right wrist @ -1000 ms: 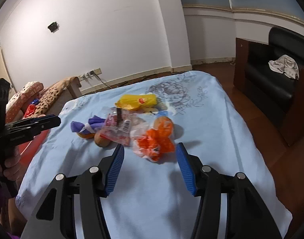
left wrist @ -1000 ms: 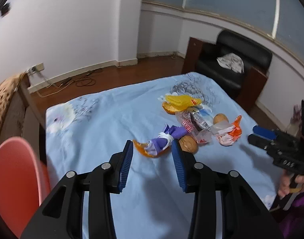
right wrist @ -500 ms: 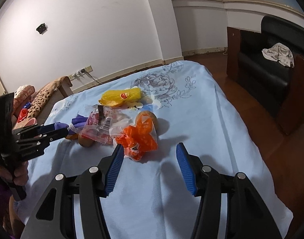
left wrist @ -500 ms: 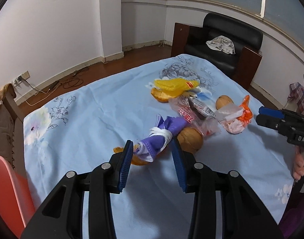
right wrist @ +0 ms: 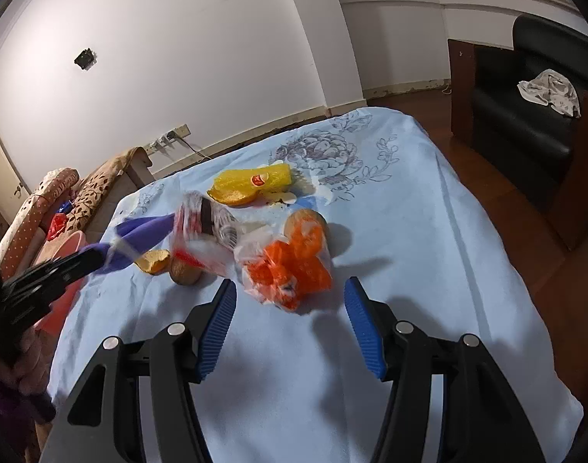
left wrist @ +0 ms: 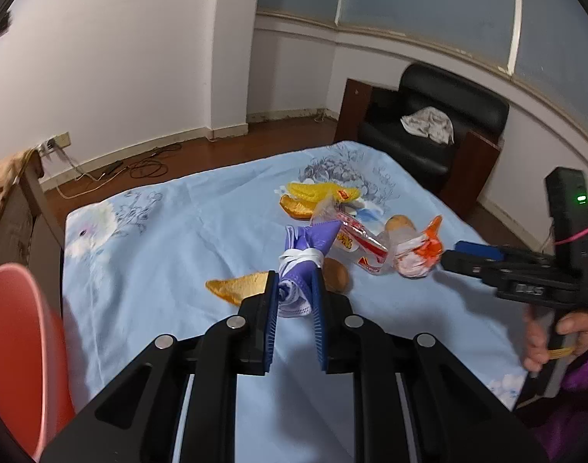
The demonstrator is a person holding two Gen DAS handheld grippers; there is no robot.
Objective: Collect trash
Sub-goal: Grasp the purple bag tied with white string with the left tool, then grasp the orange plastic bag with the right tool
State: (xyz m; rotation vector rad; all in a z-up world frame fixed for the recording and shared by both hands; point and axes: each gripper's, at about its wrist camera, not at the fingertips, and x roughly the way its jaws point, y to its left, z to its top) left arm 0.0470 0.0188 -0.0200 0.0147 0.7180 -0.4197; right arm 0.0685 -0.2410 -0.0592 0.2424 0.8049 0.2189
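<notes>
My left gripper (left wrist: 295,293) is shut on a purple face mask (left wrist: 307,249) tied with its white strap and holds it just above the blue sheet; it also shows in the right wrist view (right wrist: 139,233). My right gripper (right wrist: 290,301) is open, its jaws standing on either side of an orange and clear plastic bag (right wrist: 290,270), which also shows in the left wrist view (left wrist: 419,252). A red and white snack wrapper (left wrist: 357,241), a walnut (left wrist: 335,274), orange peel (left wrist: 238,287) and a yellow wrapper (left wrist: 320,193) lie around them.
The trash lies on a bed with a light blue flowered sheet (left wrist: 170,231). A pink bin (left wrist: 12,347) stands at the bed's left side. A black armchair (left wrist: 436,135) with a cloth stands past the far corner. Cushions (right wrist: 58,200) lie by the wall.
My left gripper has closed on the purple mask and lifted it off the orange peel. My right gripper has moved closer to the orange bag, still open.
</notes>
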